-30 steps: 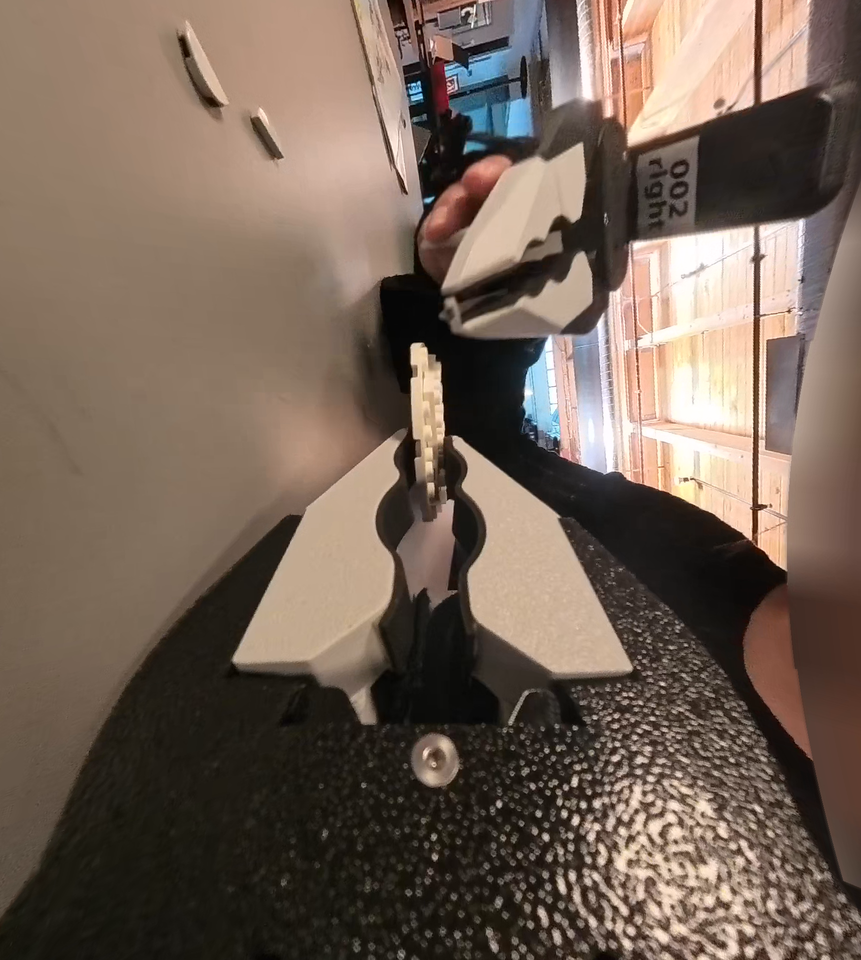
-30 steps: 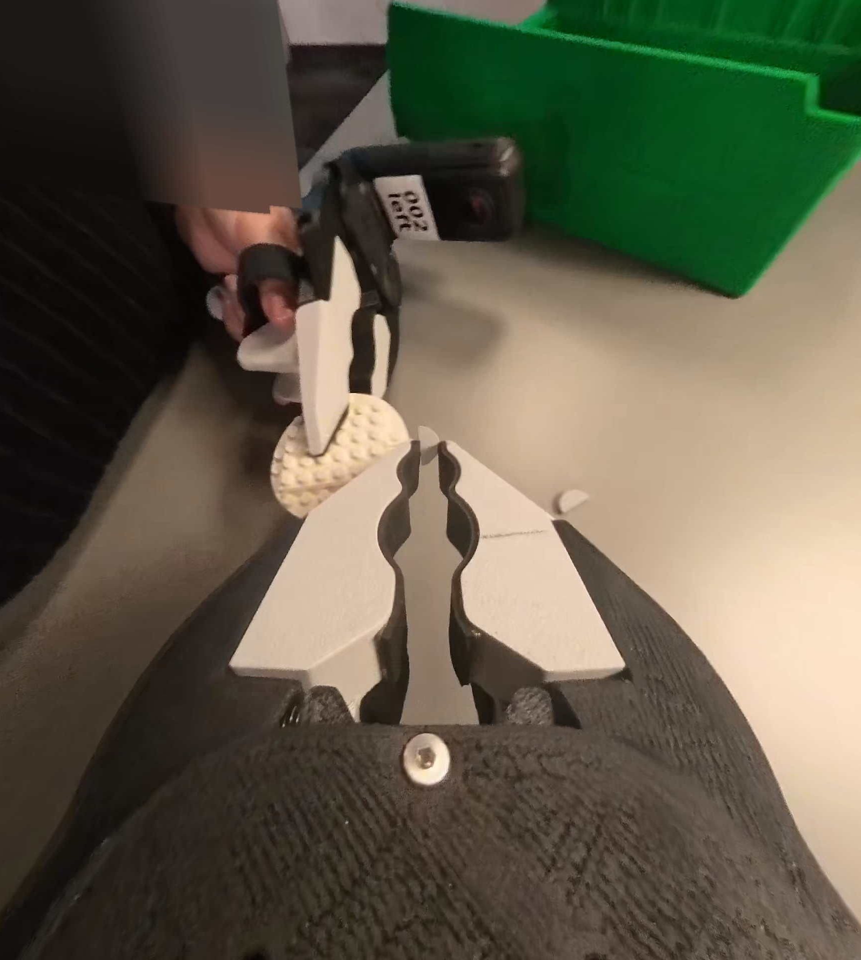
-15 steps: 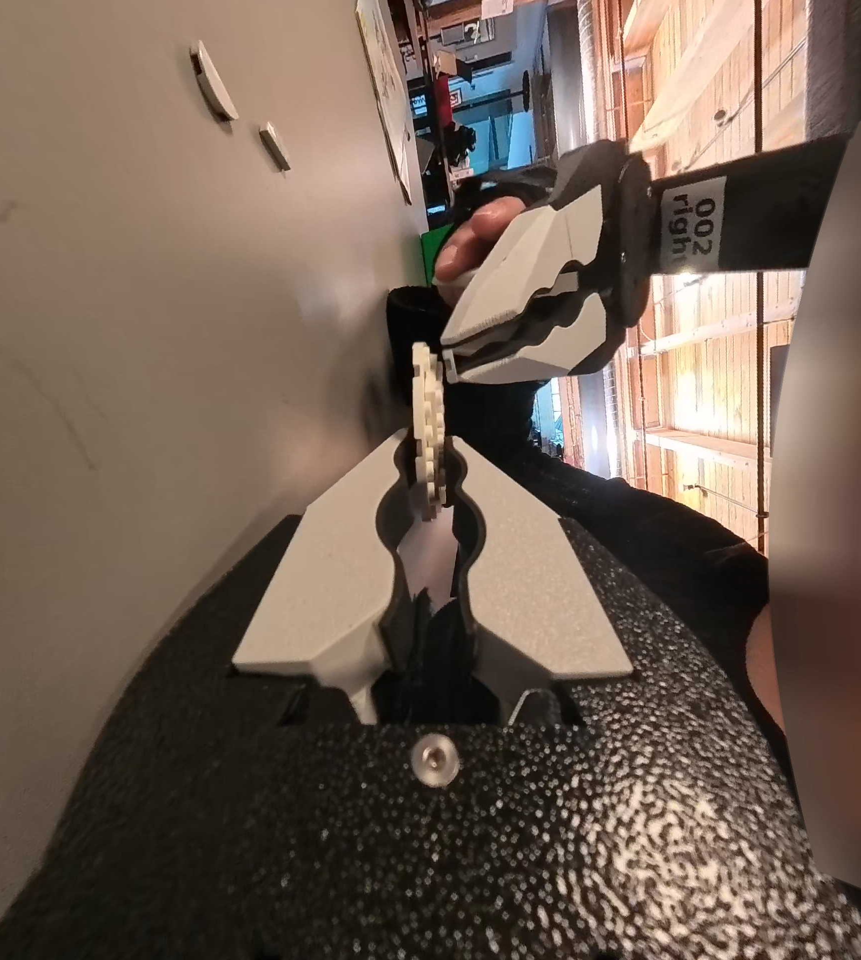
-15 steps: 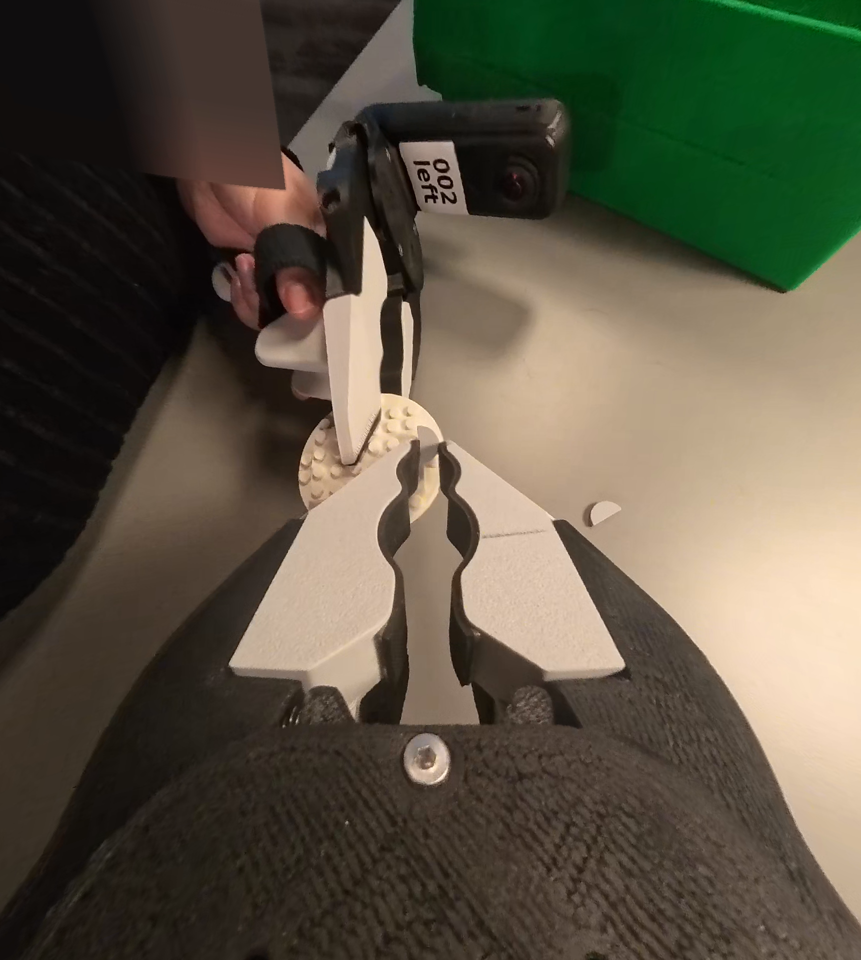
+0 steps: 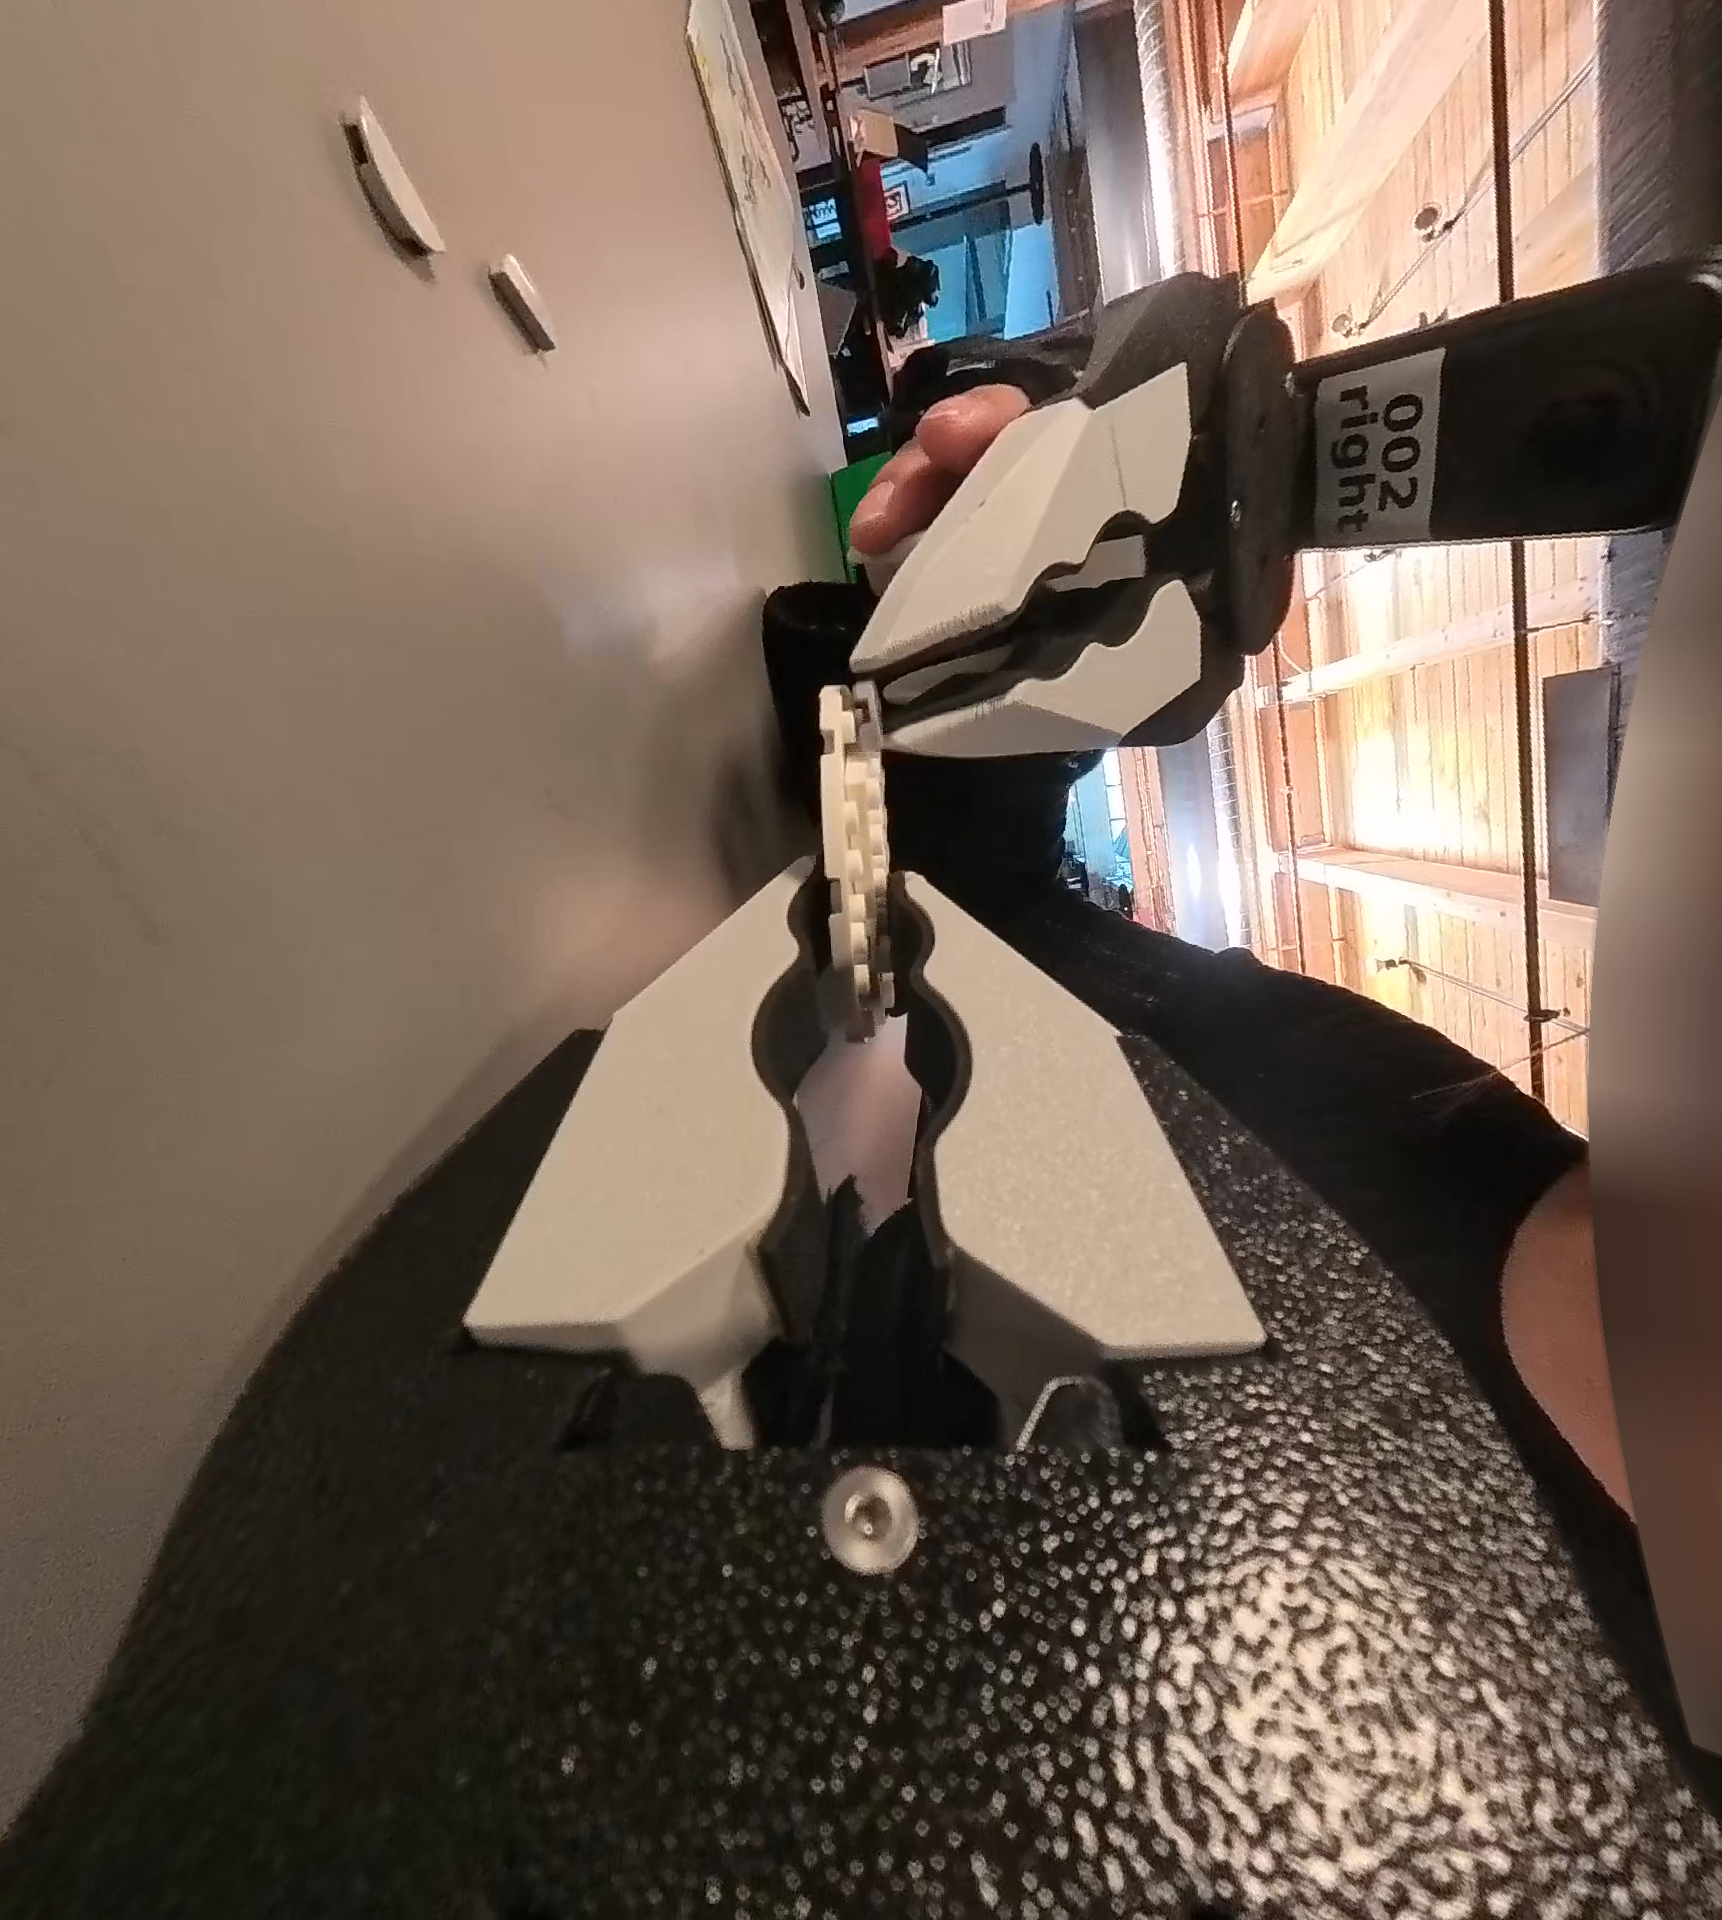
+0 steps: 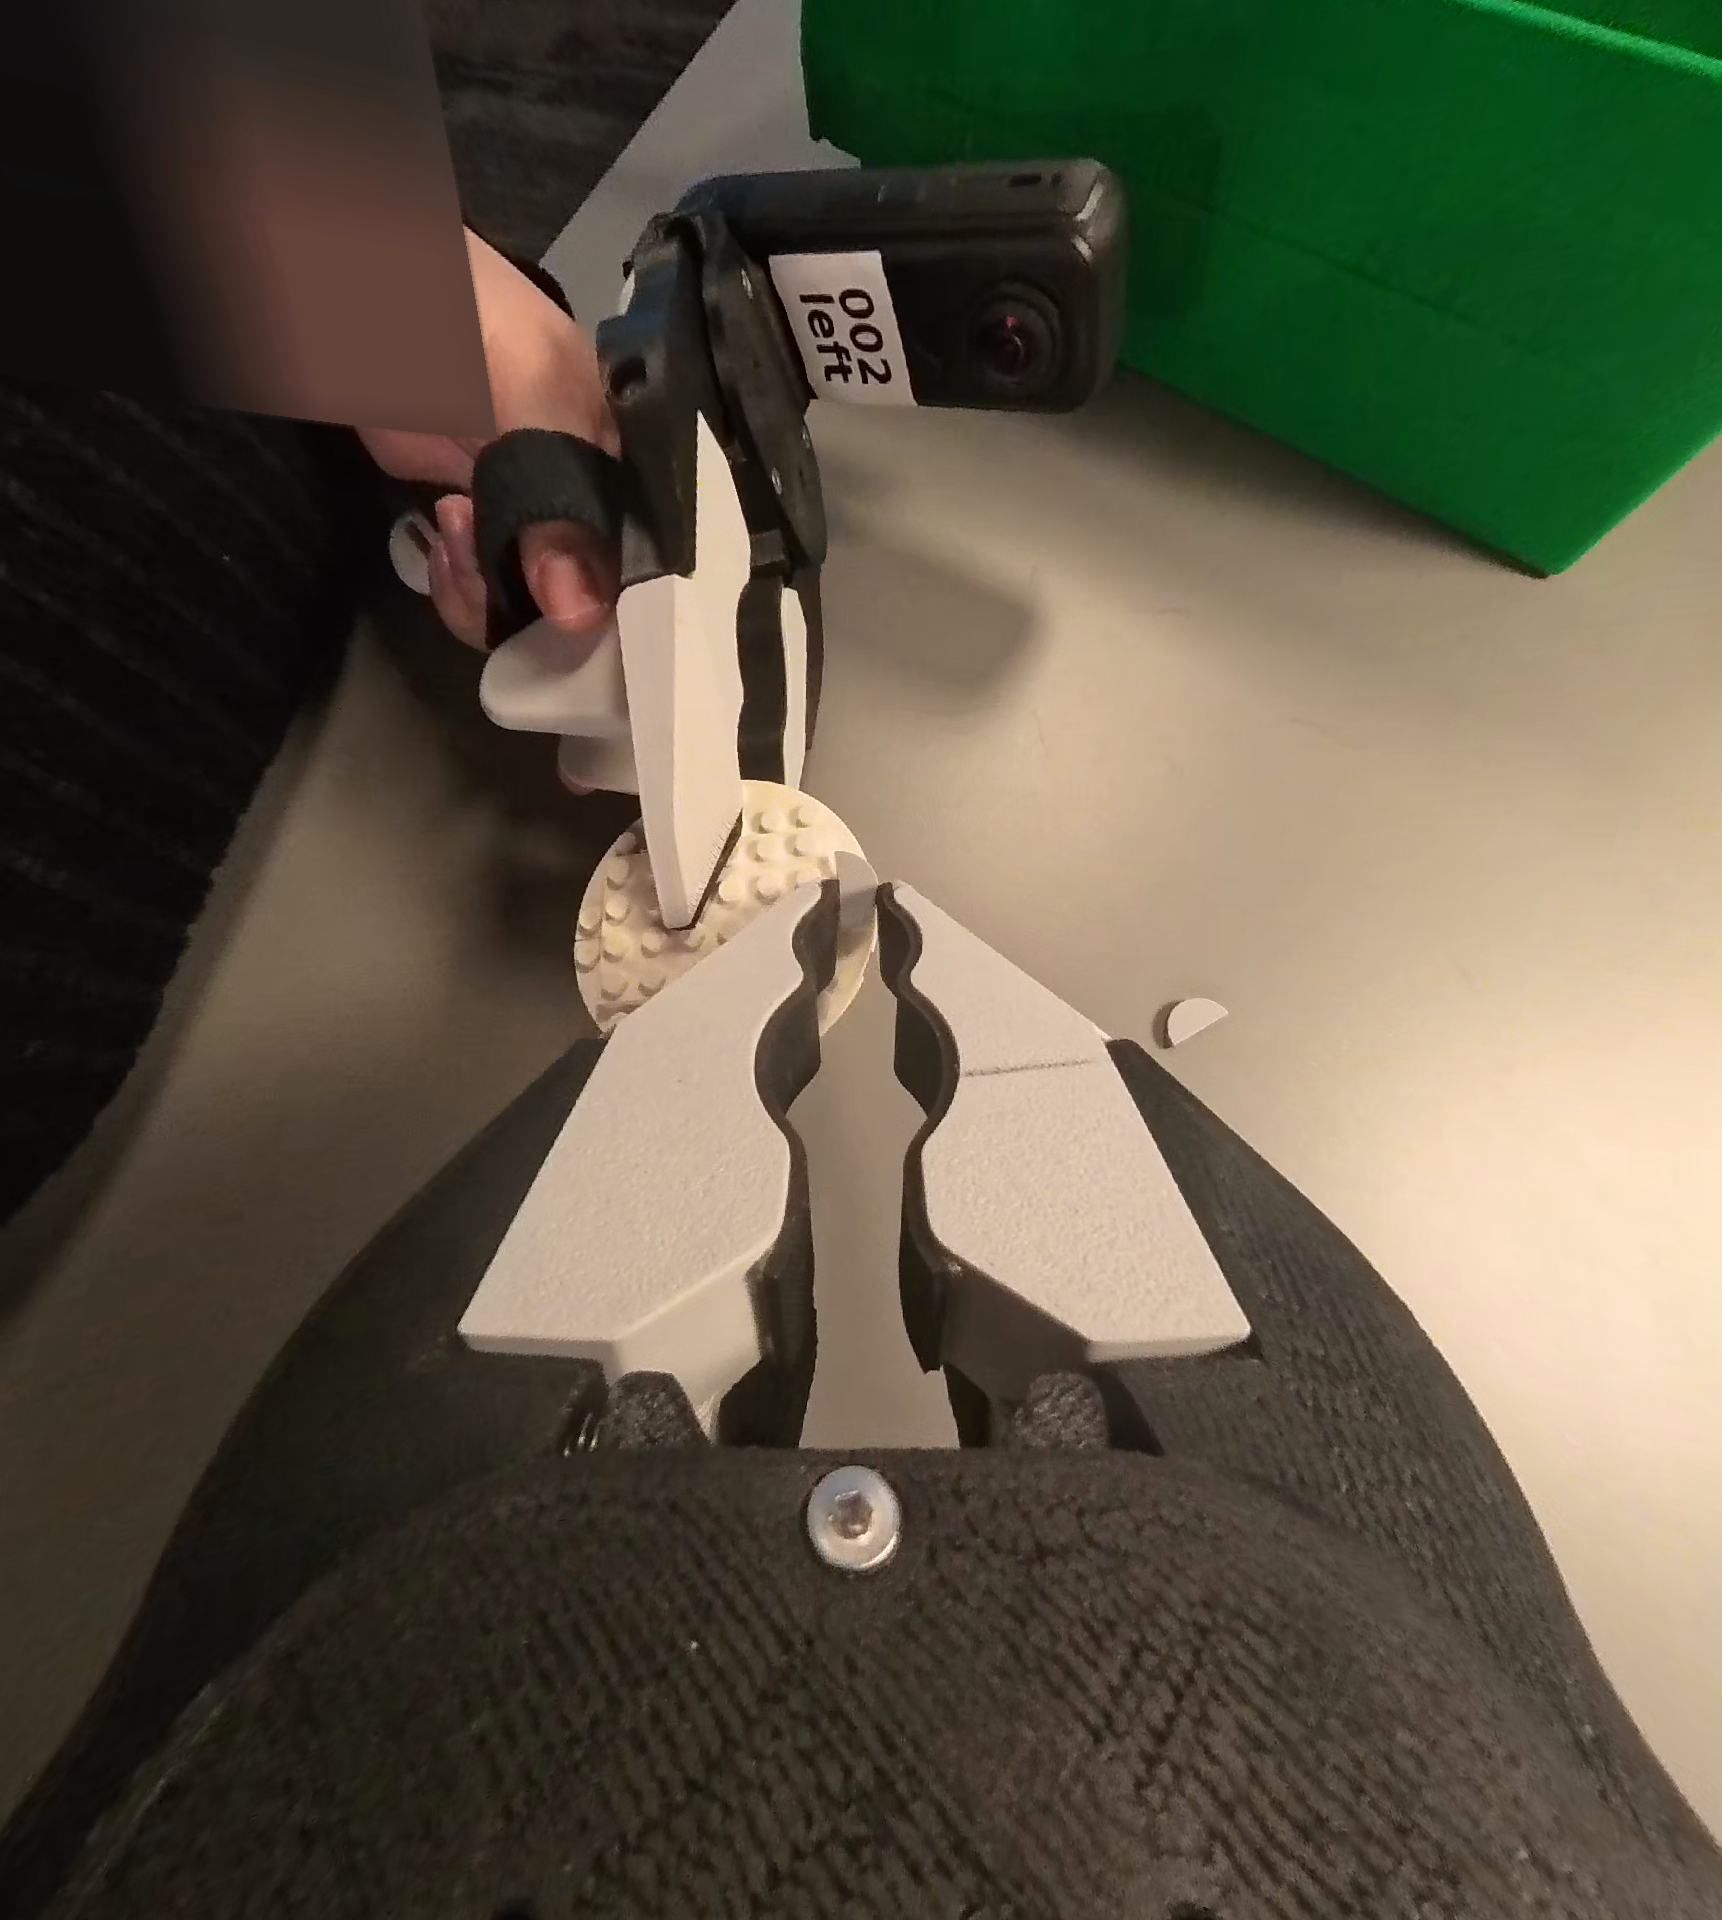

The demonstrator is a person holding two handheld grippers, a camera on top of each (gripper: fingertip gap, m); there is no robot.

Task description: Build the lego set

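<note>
1. The left gripper [image 5: 852,914] was clenched on a round cream studded plate [image 6: 628,935], held on edge above the table [image 6: 1356,831]. In the left wrist view the plate [image 5: 849,831] stood edge-on between the fingers, roughly half of it projecting past the tips.

2. The right gripper [image 6: 852,894] was pinching a small grey piece [image 6: 849,871] at its very tips; the piece met the studded face at the plate's right rim. In the left wrist view the right gripper [image 5: 878,696] sat at the far end of the plate, jaws nearly together, with the grey piece [image 5: 867,715] against the plate.

3. Judgement: the step in hand was seating the small piece on the studs near the rim.

4. To do it well: press square to the studded face, not at a slant, since the hold on the piece was only at the tips and it could twist out.

5. The left hold was across the plate's middle, so a push at the rim could lever the plate round in the jaws. Keep the left clamp firm and push gently.

6. Whether the piece was fully seated could not be told.

7. Two more small pale pieces [image 5: 389,182] lay on the table further off; one half-round piece [image 6: 1189,1018] lay just right of the right gripper. A green bin [image 6: 1356,260] stood at the far right.
</note>
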